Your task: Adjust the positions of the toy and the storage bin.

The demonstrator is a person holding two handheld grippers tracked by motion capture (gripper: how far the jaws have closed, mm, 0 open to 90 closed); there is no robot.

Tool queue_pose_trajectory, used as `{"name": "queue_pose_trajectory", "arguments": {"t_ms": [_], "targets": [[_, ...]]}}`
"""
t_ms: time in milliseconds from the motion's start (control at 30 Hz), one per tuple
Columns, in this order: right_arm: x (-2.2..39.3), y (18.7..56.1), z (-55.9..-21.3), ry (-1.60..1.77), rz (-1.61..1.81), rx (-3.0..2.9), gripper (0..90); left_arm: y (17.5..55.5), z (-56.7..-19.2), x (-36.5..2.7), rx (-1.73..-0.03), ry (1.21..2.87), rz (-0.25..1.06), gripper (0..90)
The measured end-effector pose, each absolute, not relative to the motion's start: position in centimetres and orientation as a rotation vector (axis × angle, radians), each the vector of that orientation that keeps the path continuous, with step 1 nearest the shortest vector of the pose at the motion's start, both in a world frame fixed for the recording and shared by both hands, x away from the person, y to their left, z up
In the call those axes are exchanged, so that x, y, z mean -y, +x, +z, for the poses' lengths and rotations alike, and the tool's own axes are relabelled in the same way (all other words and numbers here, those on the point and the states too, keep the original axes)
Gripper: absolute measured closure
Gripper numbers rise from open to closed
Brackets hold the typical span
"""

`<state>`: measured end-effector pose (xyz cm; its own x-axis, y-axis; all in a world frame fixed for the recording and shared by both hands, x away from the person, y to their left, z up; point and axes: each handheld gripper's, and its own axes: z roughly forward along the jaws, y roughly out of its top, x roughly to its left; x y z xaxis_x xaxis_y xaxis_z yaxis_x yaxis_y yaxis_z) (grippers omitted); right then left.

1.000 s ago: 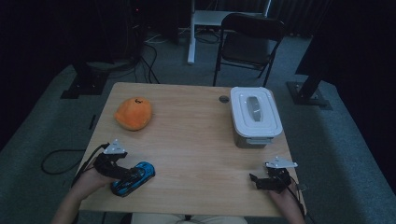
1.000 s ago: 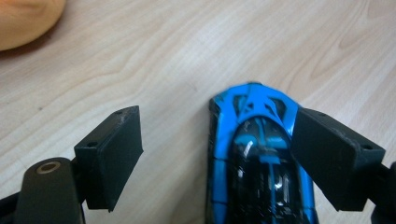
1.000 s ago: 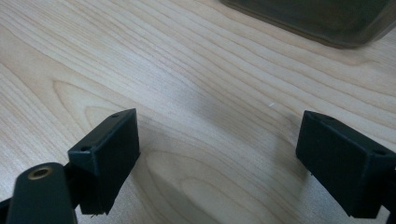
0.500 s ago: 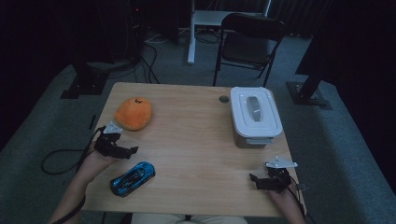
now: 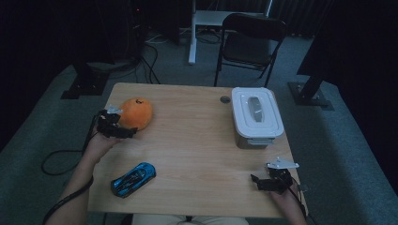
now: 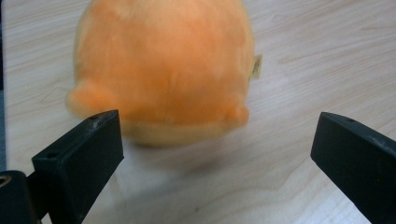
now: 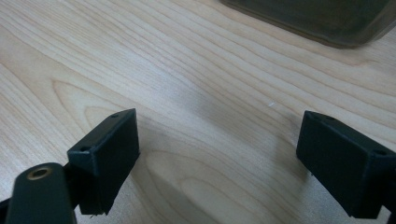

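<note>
In the high view, the left tool (image 5: 123, 125) sits at the left edge of the desk (image 5: 197, 140), in the left middle of the frame, right against the near side of an orange plush toy (image 5: 135, 113). Its jaws stand wide and have just been opening; the left gripper view shows the orange plush toy (image 6: 163, 70) filling the upper centre of the frame, just ahead of the two black jaws at the lower left and lower right, with bare wood between them and nothing pinched. A small cloth tag sticks out at the toy's right side in that view.

A blue toy car (image 5: 133, 178) lies on the desk in the lower left of the high view, well apart from the left tool and close to the person's left forearm.

The right tool (image 5: 261, 183) rests at the lower right corner of the desk. Its jaws are spread wide over bare wood grain in the right gripper view, empty.

A white lidded container (image 5: 256, 116) stands in the right middle of the high view, and its dark lower edge shows at the top of the right gripper view. A black folding chair (image 5: 251, 42) stands beyond the desk at the top of the frame.
</note>
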<state>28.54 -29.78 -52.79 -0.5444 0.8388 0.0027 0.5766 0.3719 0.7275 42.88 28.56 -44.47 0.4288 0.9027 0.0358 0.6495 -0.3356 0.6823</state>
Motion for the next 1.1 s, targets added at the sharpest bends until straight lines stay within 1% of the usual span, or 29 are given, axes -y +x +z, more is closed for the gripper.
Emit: {"name": "queue_pose_trajectory", "arguments": {"t_ms": [33,100,133,367,433,533,567,633,667,767,833,967,1067,1100], "targets": [[29.8,28.5,-52.8,1.235,0.981,-2.269,12.8,43.2,-44.4,-28.5,-1.298,2.093,0.546,3.1],[29.8,28.5,-52.8,1.234,0.981,-2.269,12.8,43.8,-44.2,-28.5,-1.314,2.07,0.578,3.1],[29.8,28.5,-52.8,1.234,0.981,-2.269,12.8,44.1,-44.1,-28.5,-1.308,2.064,0.565,3.1],[29.8,28.5,-52.8,1.236,0.981,-2.269,12.8,46.2,-43.9,-28.7,-1.331,2.072,0.597,4.4],[29.8,28.5,-52.8,1.236,0.981,-2.269,12.8,46.9,-44.0,-28.9,-1.346,2.064,0.565,4.4],[29.8,28.5,-52.8,1.237,0.981,-2.268,12.8,47.8,-44.4,-28.9,-1.355,2.08,0.557,4.4],[29.8,28.5,-52.8,1.237,0.981,-2.268,12.8,48.1,-44.6,-28.9,-1.361,2.093,0.562,6.3],[29.8,28.5,-52.8,1.238,0.98,-2.267,12.8,48.4,-44.9,-28.8,-1.365,2.099,0.577,6.7],[29.8,28.5,-52.8,1.239,0.98,-2.266,12.9,48.9,-45.4,-28.8,-1.384,2.114,0.56,6.7],[29.8,28.5,-52.8,1.239,0.979,-2.266,12.8,49.5,-45.7,-28.8,-1.392,2.094,0.555,7.5],[29.8,28.5,-52.8,1.24,0.979,-2.266,12.9,49.7,-46.3,-28.8,-1.401,2.101,0.552,13.1],[29.8,28.5,-52.8,1.242,0.979,-2.265,12.8,49.6,-47.1,-29.2,-1.431,2.072,0.533,20.4],[29.8,28.6,-52.8,1.242,0.979,-2.265,12.9,49.2,-47.0,-29.1,-1.415,2.1,0.537,33.4],[29.8,28.6,-52.8,1.242,0.979,-2.265,12.9,49.1,-46.8,-29.0,-1.406,2.106,0.541,40.2]]}}
